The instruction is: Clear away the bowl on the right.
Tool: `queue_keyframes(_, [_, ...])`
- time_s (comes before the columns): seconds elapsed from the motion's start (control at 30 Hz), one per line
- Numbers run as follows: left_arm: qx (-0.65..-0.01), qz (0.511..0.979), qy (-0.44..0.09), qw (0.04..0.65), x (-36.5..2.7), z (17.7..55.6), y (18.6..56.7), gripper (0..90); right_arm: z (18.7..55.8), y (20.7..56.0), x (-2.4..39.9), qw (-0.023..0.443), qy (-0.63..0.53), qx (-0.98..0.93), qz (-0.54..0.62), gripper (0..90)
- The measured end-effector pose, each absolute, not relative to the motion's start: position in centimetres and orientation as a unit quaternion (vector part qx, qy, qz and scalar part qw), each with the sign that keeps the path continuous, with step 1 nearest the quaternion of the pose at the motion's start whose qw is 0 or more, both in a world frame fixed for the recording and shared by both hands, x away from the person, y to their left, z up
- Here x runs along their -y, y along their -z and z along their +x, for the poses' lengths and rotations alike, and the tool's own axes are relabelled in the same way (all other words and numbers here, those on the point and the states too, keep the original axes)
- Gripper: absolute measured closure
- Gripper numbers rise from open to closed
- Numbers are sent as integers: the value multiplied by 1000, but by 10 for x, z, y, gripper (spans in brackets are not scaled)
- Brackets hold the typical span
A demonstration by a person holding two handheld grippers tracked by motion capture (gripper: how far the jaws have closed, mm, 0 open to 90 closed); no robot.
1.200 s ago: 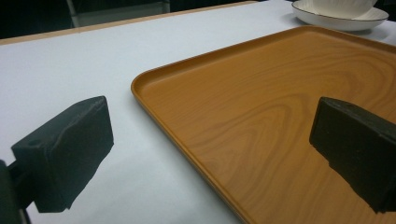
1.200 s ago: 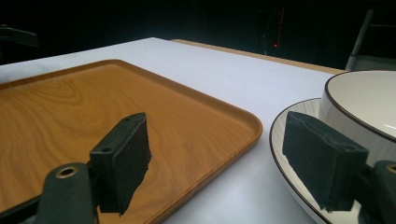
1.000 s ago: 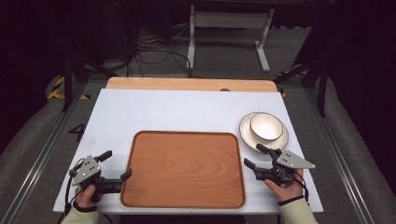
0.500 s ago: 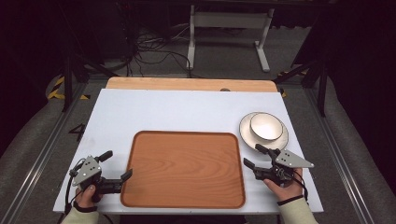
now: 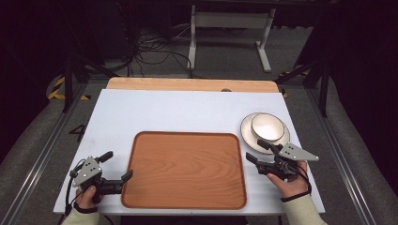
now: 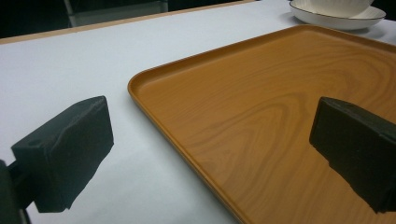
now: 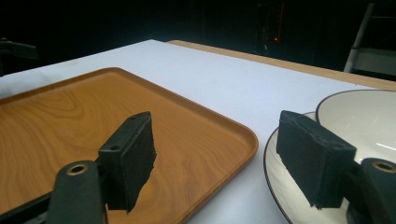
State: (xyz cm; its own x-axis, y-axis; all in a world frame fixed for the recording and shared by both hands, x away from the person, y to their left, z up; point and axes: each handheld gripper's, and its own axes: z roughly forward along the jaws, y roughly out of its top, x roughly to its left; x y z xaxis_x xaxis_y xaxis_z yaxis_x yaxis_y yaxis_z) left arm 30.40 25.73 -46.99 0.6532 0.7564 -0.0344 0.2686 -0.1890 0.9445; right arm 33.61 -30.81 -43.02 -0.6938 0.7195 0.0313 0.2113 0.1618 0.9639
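Note:
A wooden tray (image 5: 185,168) lies bare in the middle of the white table. To its right stands a white plate (image 5: 248,136) with a white bowl (image 5: 267,127) in it. My left gripper (image 5: 117,165) hovers open at the tray's near left corner. In the left gripper view (image 6: 210,121) one jaw is over the table and the other over the tray (image 6: 280,84). My right gripper (image 5: 254,150) is open between tray and plate, and its jaws have just been closing with nothing between the pads. In the right gripper view (image 7: 215,130) its right jaw hangs over the plate (image 7: 280,182) beside the bowl (image 7: 364,121).
The white table top (image 5: 187,112) ends in a bare wooden strip (image 5: 187,84) at the far edge. Metal rails (image 5: 37,154) run along both sides of the table. A stand's legs (image 5: 230,28) and cables lie on the floor beyond. The plate (image 6: 336,18) shows far off in the left gripper view.

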Motion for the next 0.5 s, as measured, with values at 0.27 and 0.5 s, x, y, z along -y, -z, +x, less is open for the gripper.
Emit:
queue_keyframes(0.27, [-348, 735, -228, 535, -257, 304, 470, 4, 341, 414, 307, 229, -562, -728, 319, 278])
queue_keyframes(0.5, [-348, 737, -228, 533, -257, 304, 470, 4, 343, 397, 310, 238, -563, -726, 315, 275])
